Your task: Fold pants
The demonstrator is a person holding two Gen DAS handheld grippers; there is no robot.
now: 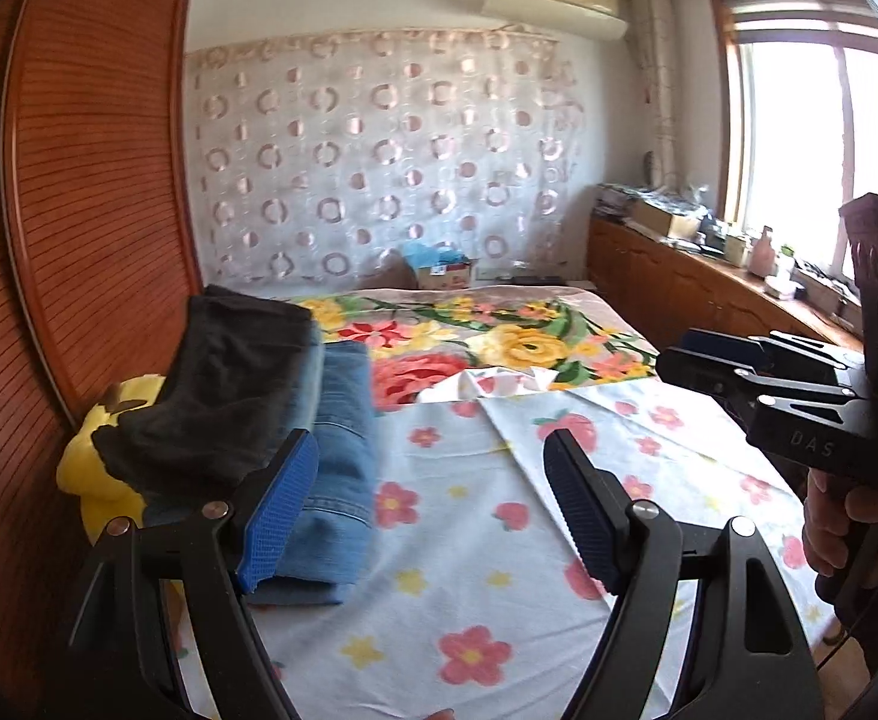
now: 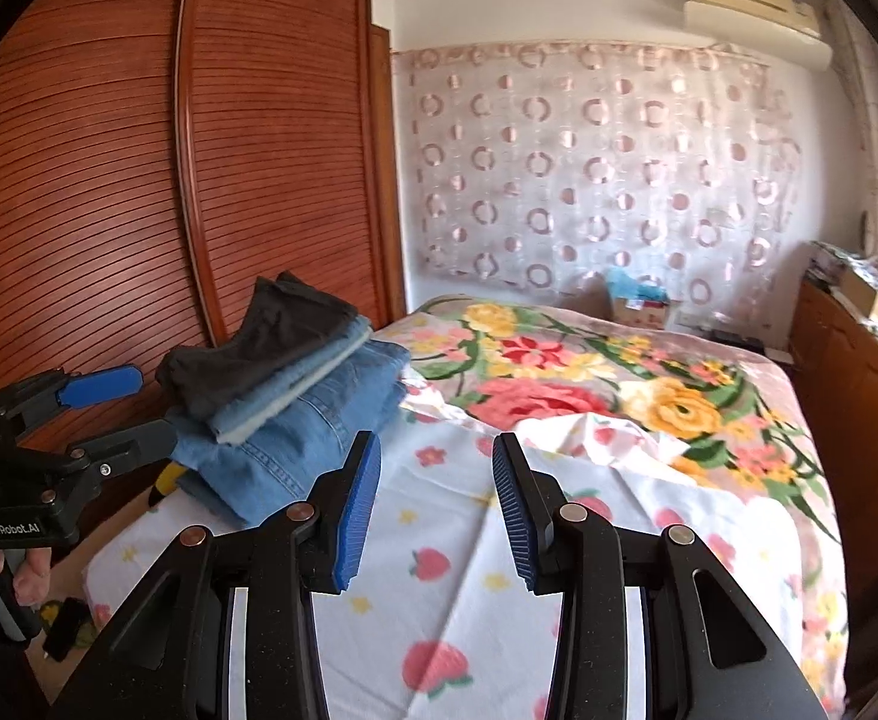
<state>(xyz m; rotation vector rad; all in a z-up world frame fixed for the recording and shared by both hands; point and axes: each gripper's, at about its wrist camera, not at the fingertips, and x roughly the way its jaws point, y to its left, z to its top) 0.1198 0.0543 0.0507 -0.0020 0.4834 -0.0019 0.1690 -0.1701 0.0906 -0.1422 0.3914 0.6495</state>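
A stack of folded pants lies at the left edge of the bed: dark grey pants [image 1: 223, 384] [image 2: 259, 342] on top, light blue denim under them, and blue jeans [image 1: 337, 480] [image 2: 295, 438] at the bottom. My left gripper [image 1: 433, 510] is open and empty, just right of the stack, above the sheet. It also shows in the right wrist view [image 2: 121, 408]. My right gripper [image 2: 436, 510] is open and empty over the sheet; it shows at the right of the left wrist view [image 1: 688, 357].
The bed has a white flower-and-strawberry sheet [image 1: 499, 540] [image 2: 469, 570] in front and a large floral blanket [image 2: 589, 390] behind. A wooden wardrobe [image 2: 139, 180] stands at the left. A yellow object [image 1: 103, 480] sits beside the stack. A low cabinet [image 1: 679, 282] runs under the window.
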